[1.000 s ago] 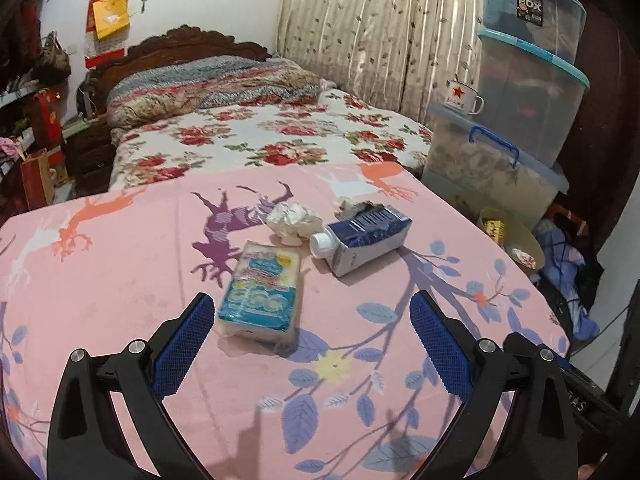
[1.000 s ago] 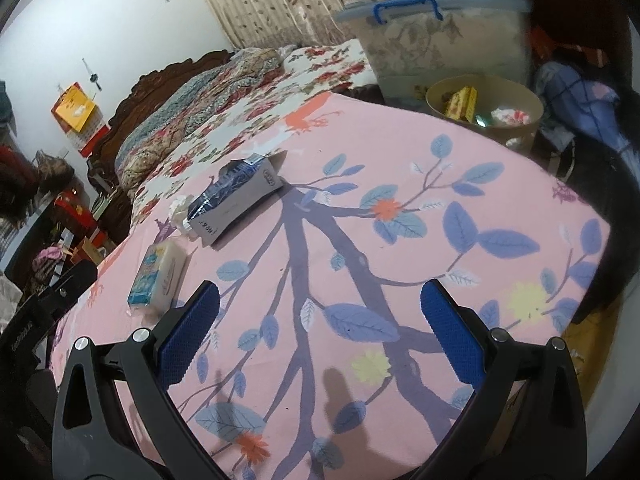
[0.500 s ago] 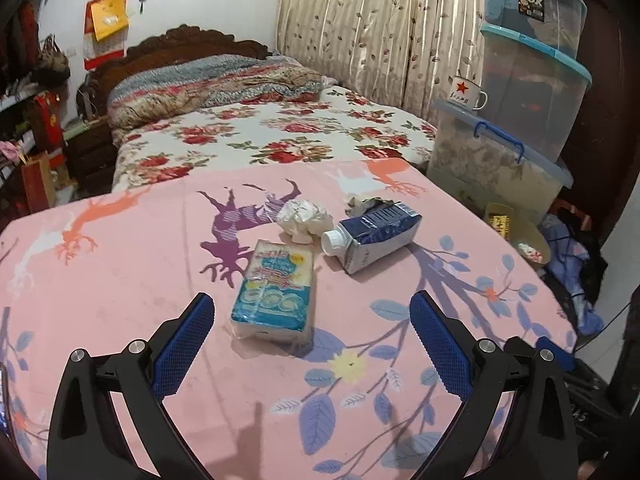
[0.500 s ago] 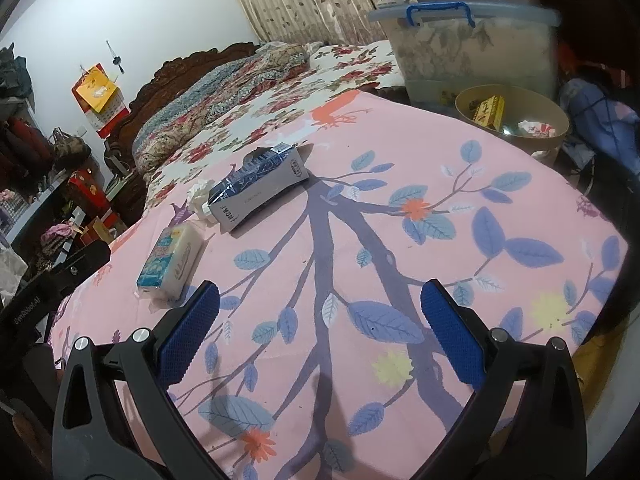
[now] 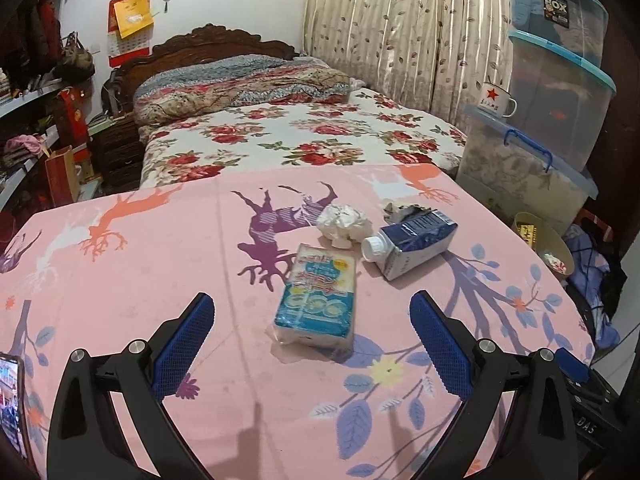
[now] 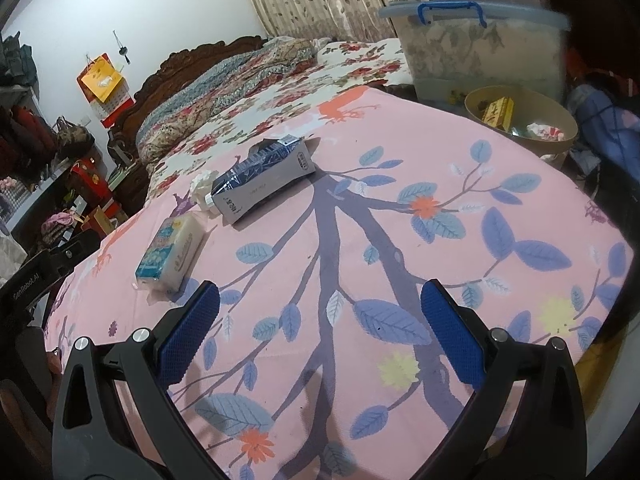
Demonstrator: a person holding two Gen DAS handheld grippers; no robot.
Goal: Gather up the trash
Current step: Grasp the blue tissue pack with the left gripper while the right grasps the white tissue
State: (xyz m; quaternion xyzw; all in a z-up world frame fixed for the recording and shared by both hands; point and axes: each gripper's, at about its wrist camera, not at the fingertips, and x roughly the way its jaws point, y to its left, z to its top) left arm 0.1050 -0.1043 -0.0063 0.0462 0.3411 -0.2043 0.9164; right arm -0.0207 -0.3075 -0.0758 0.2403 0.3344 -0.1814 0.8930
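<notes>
A blue and white tissue pack (image 5: 317, 293) lies on the pink tablecloth (image 5: 160, 256), just beyond my open, empty left gripper (image 5: 312, 340). Behind it lie a crumpled white paper ball (image 5: 342, 221) and a dark blue milk carton (image 5: 410, 242) on its side with a white cap. In the right wrist view the tissue pack (image 6: 171, 251) and carton (image 6: 262, 178) lie far left of my open, empty right gripper (image 6: 320, 328). A tan waste bin (image 6: 520, 120) with trash in it stands past the table's right edge.
A flowered bed (image 5: 300, 136) lies behind the table. Stacked plastic storage boxes (image 5: 560, 92) with an enamel mug (image 5: 496, 100) stand at the right, above the bin (image 5: 544, 244). Shelves with clutter (image 5: 32, 112) are on the left. A phone (image 5: 10, 404) shows at the lower left.
Both views have shifted a little: the tissue pack, paper ball and carton sit slightly farther right in the left wrist view, and the right wrist view has tilted up. Nothing on the table moved.
</notes>
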